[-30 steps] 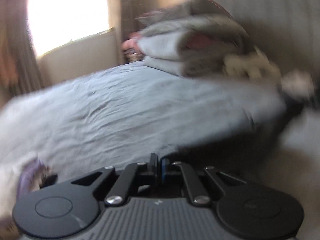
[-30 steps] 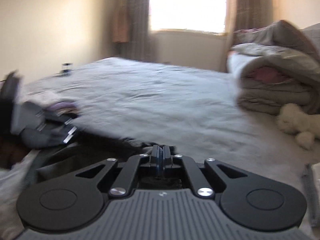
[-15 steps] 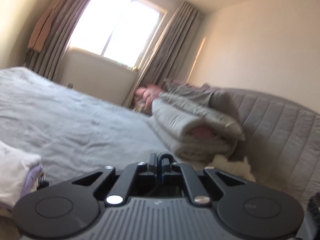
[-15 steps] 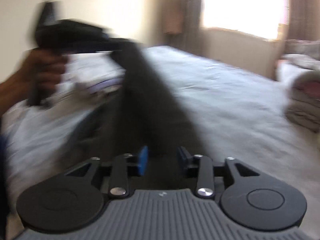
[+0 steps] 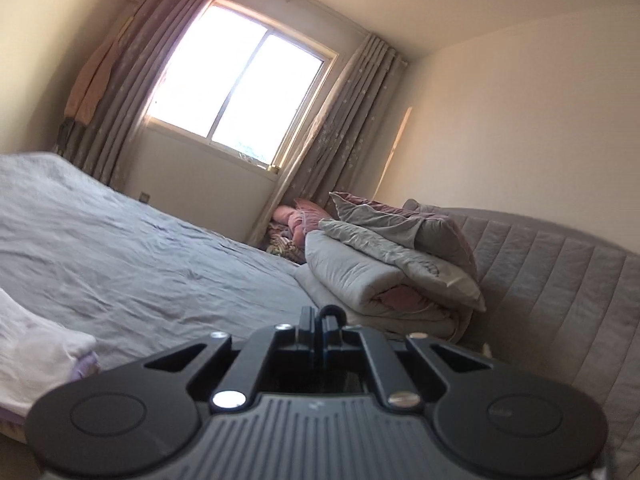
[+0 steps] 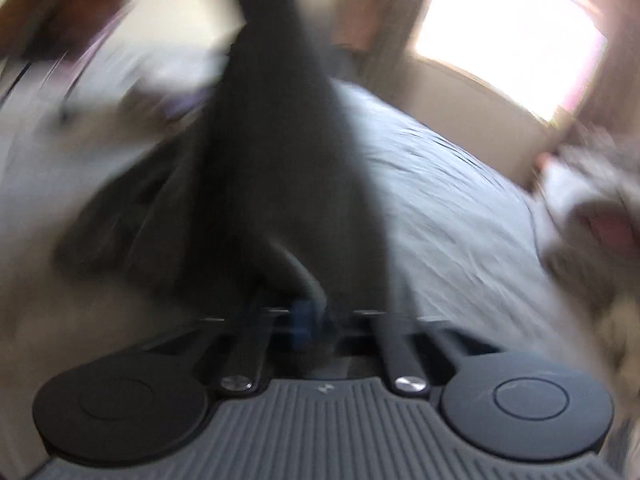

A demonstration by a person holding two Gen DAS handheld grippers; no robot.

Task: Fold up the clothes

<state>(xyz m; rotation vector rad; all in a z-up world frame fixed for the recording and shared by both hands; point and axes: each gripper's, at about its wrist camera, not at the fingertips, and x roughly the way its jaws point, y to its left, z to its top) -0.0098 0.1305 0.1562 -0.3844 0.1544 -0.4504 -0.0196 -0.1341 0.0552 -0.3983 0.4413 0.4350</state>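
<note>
A dark garment (image 6: 280, 140) hangs stretched from the top of the blurred right wrist view down into my right gripper (image 6: 308, 316). Its blue pads sit close together on the cloth. In the left wrist view my left gripper (image 5: 325, 320) is shut, and a small dark loop of the garment (image 5: 330, 310) pokes up between its fingers. The rest of the garment is hidden below that camera. The left gripper is raised and looks across the grey bed sheet (image 5: 140, 260).
White and lavender clothes (image 5: 36, 344) lie on the bed at the left. Folded grey duvets (image 5: 380, 264) are stacked against a padded headboard (image 5: 560, 288). A curtained window (image 5: 240, 80) is behind the bed. A blurred hand (image 6: 60, 0) shows at the top left.
The left gripper has risen and tilted up, lifting the dark garment off the bed. The right gripper was open half a second ago and has shut on the hanging cloth.
</note>
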